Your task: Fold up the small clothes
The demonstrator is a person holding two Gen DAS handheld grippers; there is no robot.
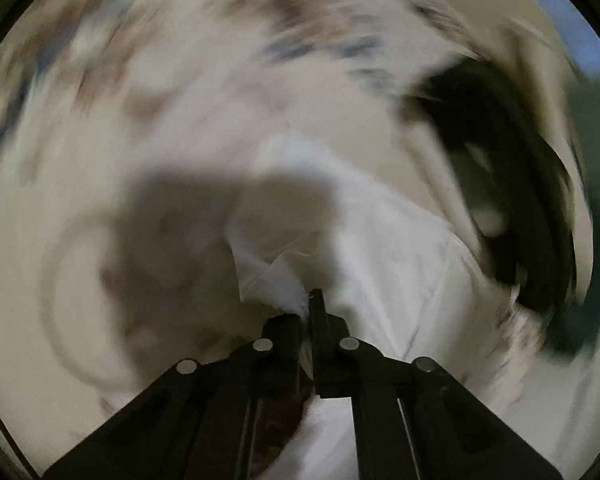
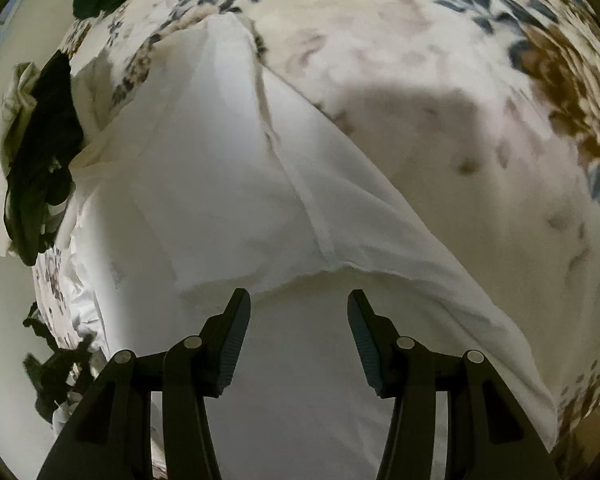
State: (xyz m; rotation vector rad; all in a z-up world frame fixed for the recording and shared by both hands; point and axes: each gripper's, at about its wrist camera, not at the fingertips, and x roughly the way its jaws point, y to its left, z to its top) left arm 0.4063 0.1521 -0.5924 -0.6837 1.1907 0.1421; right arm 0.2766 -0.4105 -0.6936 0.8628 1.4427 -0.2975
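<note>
The left tongs (image 1: 306, 304) are clamped on a bunched corner of the white garment (image 2: 228, 168), while the right tongs (image 2: 299, 300) stand apart just short of its raw hem. This looks like mid-fold: next, the right tongs likely need to close on that hem. The thin, creased garment lies spread on the floral bedspread (image 2: 440, 40), dark clothes (image 2: 40, 152) heaped beside it.
</note>
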